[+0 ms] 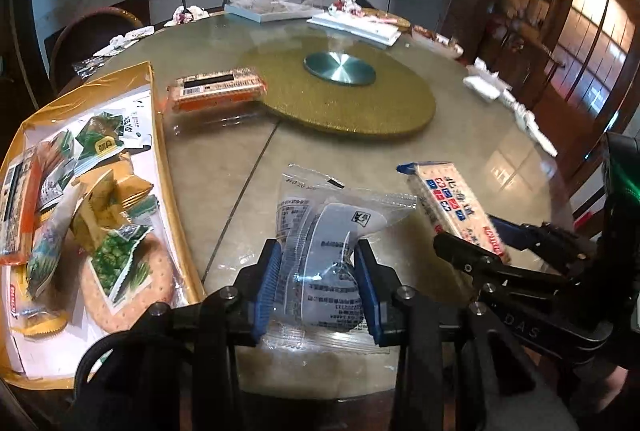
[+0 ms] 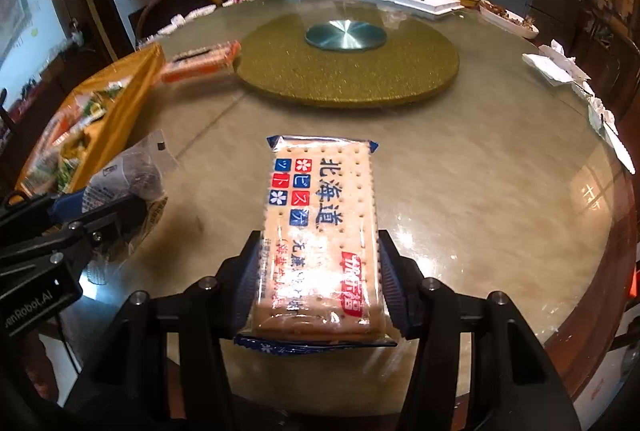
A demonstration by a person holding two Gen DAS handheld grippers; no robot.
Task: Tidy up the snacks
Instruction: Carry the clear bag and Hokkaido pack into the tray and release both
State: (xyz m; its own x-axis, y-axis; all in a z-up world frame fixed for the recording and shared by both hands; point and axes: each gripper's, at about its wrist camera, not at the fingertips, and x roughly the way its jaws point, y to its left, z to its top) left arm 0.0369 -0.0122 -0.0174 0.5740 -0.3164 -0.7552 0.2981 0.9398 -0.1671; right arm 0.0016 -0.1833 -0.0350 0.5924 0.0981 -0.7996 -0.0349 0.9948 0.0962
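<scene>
Left gripper (image 1: pixel 318 281) clamps the clear-wrapped pastry (image 1: pixel 334 259); right gripper (image 2: pixel 320 279) grips the cracker pack (image 2: pixel 320 227). Both probably belong in the yellow tray (image 1: pixel 160 135); lower them gently.

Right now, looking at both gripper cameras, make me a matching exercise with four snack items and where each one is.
Things:
1. clear-wrapped grey snack
2. Hokkaido cracker pack
3. orange cracker pack
4. green snack packet

Places:
A. lying inside the yellow-rimmed box
B. between the right gripper's fingers
C. on the table beside the gold turntable
D. between the left gripper's fingers

Pairs: 1-D, 2-B, 3-C, 4-A
</scene>
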